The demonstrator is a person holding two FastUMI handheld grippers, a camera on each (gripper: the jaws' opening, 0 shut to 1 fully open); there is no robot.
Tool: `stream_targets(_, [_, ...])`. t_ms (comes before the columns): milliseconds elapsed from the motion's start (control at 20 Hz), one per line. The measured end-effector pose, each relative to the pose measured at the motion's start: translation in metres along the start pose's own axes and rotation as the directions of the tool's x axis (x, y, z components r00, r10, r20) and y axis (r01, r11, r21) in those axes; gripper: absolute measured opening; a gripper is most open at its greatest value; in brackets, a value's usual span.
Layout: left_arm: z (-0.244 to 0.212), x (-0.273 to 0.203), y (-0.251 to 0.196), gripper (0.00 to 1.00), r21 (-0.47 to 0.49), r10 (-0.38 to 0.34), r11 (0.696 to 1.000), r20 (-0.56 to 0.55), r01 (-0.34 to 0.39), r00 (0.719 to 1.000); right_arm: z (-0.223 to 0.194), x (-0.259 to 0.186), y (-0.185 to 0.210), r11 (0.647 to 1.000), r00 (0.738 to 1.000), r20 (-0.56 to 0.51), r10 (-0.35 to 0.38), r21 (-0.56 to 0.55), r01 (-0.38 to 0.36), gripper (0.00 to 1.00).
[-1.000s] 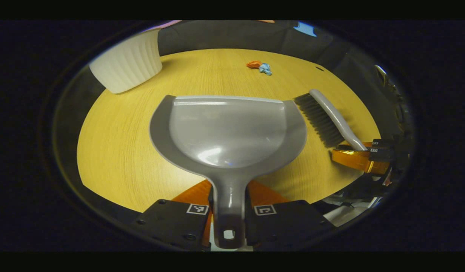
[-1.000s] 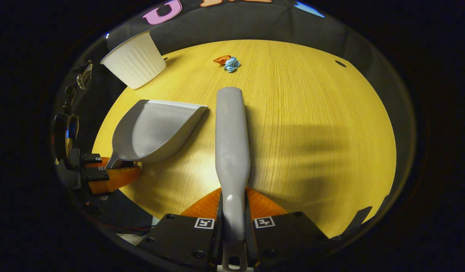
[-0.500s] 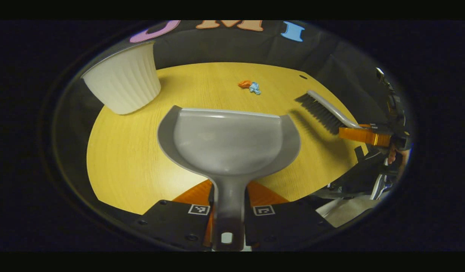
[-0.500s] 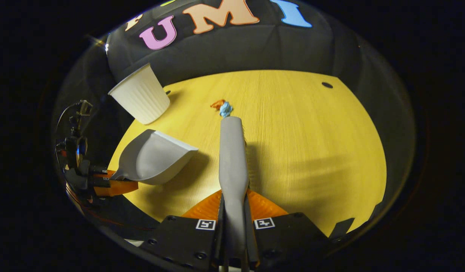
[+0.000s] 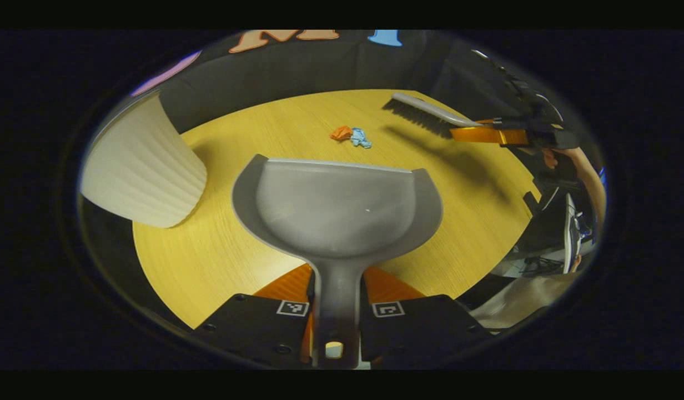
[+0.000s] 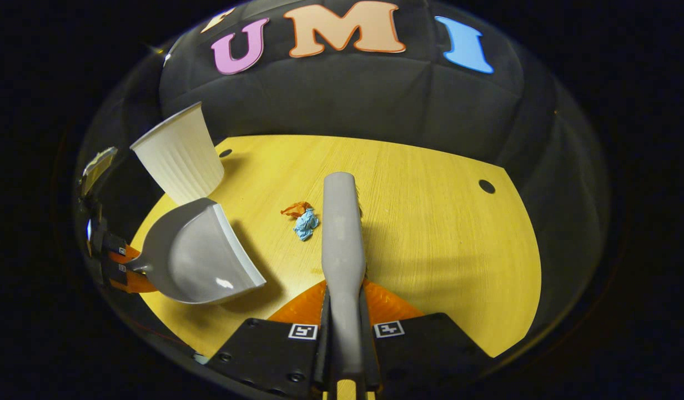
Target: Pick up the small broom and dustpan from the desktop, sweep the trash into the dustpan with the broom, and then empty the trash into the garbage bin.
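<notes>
My left gripper (image 5: pixel 335 311) is shut on the handle of the grey dustpan (image 5: pixel 336 205), which is held above the wooden desktop (image 5: pixel 236 250) with its mouth facing the trash. Two crumpled scraps, one orange (image 5: pixel 340 133) and one blue (image 5: pixel 360 138), lie just beyond the pan's lip. My right gripper (image 6: pixel 343 333) is shut on the handle of the grey broom (image 6: pixel 341 239), raised over the desk with the scraps (image 6: pixel 303 218) just left of its head. In the left gripper view the broom (image 5: pixel 425 114) hovers at the upper right, bristles down. The dustpan (image 6: pixel 195 258) shows at the left in the right gripper view.
A white ribbed garbage bin (image 5: pixel 139 169) stands on the desk's left side, close to the dustpan; the bin (image 6: pixel 178 153) is at the upper left in the right gripper view. A person's arm (image 5: pixel 583 178) holds the right gripper. Two small holes (image 6: pixel 486 186) mark the desktop.
Both tools have been lifted off the desk and carried forward. The broom has moved up beside the scraps, and the dustpan has drawn nearer to them and to the bin.
</notes>
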State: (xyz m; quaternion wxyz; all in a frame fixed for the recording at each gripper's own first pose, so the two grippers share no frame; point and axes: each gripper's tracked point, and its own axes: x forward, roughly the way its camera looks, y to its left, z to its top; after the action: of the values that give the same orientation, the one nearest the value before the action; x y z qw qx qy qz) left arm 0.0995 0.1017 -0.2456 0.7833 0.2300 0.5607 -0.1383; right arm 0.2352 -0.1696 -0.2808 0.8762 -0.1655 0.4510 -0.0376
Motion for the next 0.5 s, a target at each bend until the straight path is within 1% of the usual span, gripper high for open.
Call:
stream_targets(50, [0.004, 0.005, 0.001, 0.27, 0.004, -0.010, 1.000, -0.006, 0.010, 1.000, 0.005, 0.014, -0.006, 0.998, 1.000, 0.000, -0.024, -0.052, 0.024, 0.17])
stream_targets(100, [0.008, 0.013, 0.005, 0.29, 0.010, -0.015, 1.000, -0.013, 0.015, 1.000, 0.010, 0.030, -0.011, 0.994, 0.999, -0.007, -0.045, -0.102, 0.044, 0.21])
stream_targets(150, [0.012, 0.023, 0.008, 0.29, 0.019, -0.010, 1.000, -0.021, 0.010, 1.000, 0.013, 0.043, -0.013, 0.989, 0.998, -0.026, -0.053, -0.138, 0.049, 0.21])
stream_targets(200, [0.015, 0.034, 0.013, 0.27, 0.030, 0.002, 1.000, -0.027, -0.001, 1.000, 0.015, 0.055, -0.013, 0.986, 0.998, -0.037, -0.052, -0.159, 0.045, 0.22])
stream_targets(250, [0.016, 0.042, 0.018, 0.29, 0.045, 0.019, 0.999, -0.035, -0.017, 0.999, 0.018, 0.067, -0.013, 0.983, 0.998, -0.041, -0.056, -0.175, 0.048, 0.21])
stream_targets(300, [0.017, 0.047, 0.021, 0.30, 0.049, 0.021, 0.999, -0.040, -0.019, 0.999, 0.019, 0.075, -0.013, 0.979, 0.997, -0.046, -0.055, -0.197, 0.045, 0.21])
stream_targets(400, [0.023, 0.052, 0.018, 0.29, 0.043, -0.002, 0.999, -0.029, 0.003, 1.000, 0.021, 0.083, -0.007, 0.972, 0.998, -0.045, -0.032, -0.233, 0.021, 0.21])
stream_targets(500, [0.017, 0.059, 0.018, 0.29, 0.040, -0.011, 0.999, -0.063, 0.014, 0.998, 0.014, 0.086, 0.009, 0.958, 0.996, -0.083, 0.029, -0.283, -0.052, 0.21])
